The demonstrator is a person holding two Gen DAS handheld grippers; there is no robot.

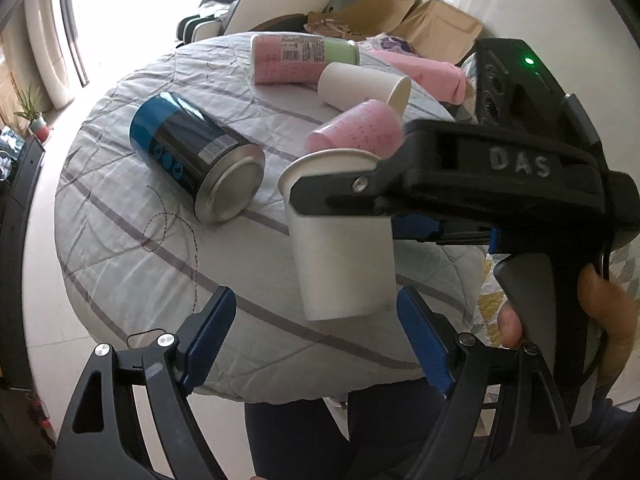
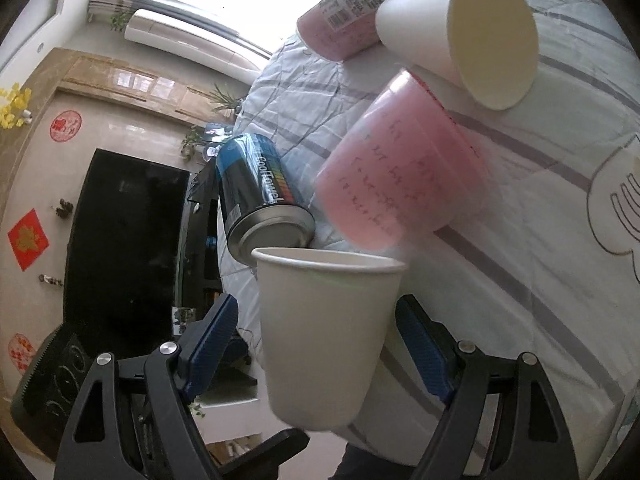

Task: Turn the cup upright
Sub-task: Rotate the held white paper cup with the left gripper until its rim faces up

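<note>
Right claw [image 2: 316,344] grips upright white cup [image 2: 326,340], its inside unseen; left claw [image 1: 316,332] gapes wide.

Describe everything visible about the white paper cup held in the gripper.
The white paper cup is plain, unprinted, paper-looking, with a rolled rim and walls tapering to a narrower base. It stands mouth-up, roughly upright, slightly tilted, near the edge of the cloth-covered table; whether its base touches is unclear. The right gripper reaches in from the side, one black finger across the wall just under the rim. The left gripper flanks its base, not touching.
</note>
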